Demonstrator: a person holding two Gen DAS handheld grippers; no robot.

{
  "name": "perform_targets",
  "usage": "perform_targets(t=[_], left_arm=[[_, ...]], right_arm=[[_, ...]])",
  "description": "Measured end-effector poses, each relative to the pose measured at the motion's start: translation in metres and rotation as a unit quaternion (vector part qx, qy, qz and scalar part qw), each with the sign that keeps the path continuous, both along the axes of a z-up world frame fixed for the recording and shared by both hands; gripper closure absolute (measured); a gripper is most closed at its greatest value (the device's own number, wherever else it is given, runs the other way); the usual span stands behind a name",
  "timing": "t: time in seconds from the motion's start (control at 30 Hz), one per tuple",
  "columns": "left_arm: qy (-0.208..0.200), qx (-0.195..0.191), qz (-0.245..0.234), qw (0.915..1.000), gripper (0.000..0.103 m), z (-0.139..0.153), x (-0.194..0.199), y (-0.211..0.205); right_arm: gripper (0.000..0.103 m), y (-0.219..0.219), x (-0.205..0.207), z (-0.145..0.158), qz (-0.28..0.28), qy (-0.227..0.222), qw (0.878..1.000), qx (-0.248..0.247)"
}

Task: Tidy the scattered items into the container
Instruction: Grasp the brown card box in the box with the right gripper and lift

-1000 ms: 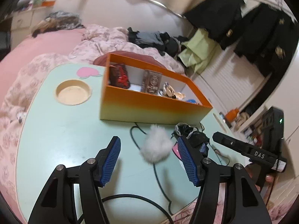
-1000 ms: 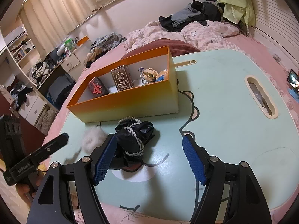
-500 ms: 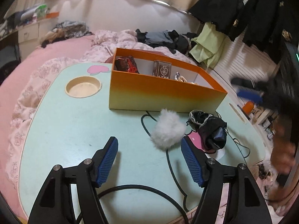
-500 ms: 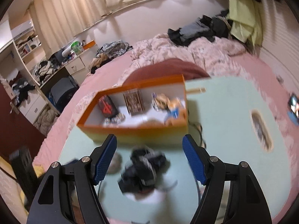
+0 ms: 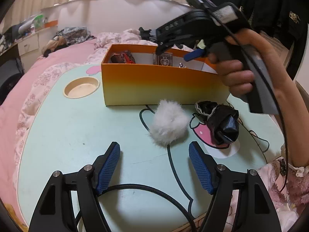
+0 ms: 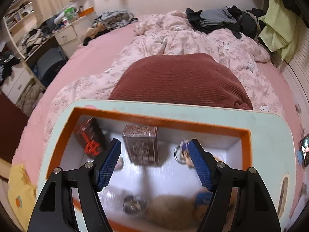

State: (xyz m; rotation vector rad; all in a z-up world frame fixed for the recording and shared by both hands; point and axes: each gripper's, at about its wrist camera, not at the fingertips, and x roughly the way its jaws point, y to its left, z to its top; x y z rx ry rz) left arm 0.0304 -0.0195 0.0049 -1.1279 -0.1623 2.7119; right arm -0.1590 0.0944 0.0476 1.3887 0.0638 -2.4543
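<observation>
My left gripper [image 5: 154,154], jaws just widened and nothing between them, hangs over the mint-green lap table [image 5: 77,127]. Beyond its two blue pads lie two scattered items: one white fluffy pom-pom [image 5: 169,122] and, just to its right, one crumpled black lace-trimmed cloth [image 5: 222,121]. Behind them stands the one orange box [image 5: 160,85], already holding a dark card box [image 6: 142,147], a black packet with red print [image 6: 89,138] and a small figure; other contents are blurred. My right gripper [image 6: 154,154], held in my right hand [image 5: 237,73], hovers spread and empty above the box interior.
</observation>
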Motion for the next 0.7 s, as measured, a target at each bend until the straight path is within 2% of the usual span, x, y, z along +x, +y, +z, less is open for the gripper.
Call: perform_targets(t=[0.07,0.17,0.2,0.23,0.3,0.4,0.47,0.53,0.7], left_arm=[[0.0,-0.003,0.001,1.0,0.028,0.0,0.0,0.002],[0.002,-0.005,-0.001,1.0,0.027,0.001,0.002,0.004],[0.002,-0.005,-0.001,1.0,0.027,0.001,0.003,0.004],[0.002,-0.005,-0.001,1.0,0.027,0.001,0.003,0.005],[0.002,-0.005,-0.001,1.0,0.027,0.001,0.003,0.005],[0.002,-0.005,-0.001,1.0,0.027,0.001,0.003,0.005],[0.002,-0.007,-0.001,1.0,0.027,0.001,0.003,0.005],[0.002,-0.007,-0.001,1.0,0.027,0.001,0.003,0.005],[0.002,-0.008,-0.001,1.0,0.027,0.001,0.005,0.006]], right_arm=[[0.034,-0.006,-0.007,-0.003,0.004,-0.004,1.0,0.004],[0.036,-0.017,-0.014,-0.01,0.003,-0.012,0.999,0.038],[0.04,-0.019,-0.014,-0.01,0.0,-0.007,0.999,0.05],[0.049,-0.022,-0.014,-0.01,0.001,-0.005,0.998,0.062],[0.06,-0.023,-0.013,-0.012,0.01,-0.015,0.998,0.06],[0.06,-0.017,-0.005,-0.009,0.004,0.004,0.998,0.056],[0.06,-0.011,-0.001,-0.005,0.001,0.013,0.999,0.042],[0.06,-0.001,0.007,0.005,0.001,0.02,1.0,0.007],[0.06,0.03,0.045,0.043,0.007,0.059,0.997,-0.056]])
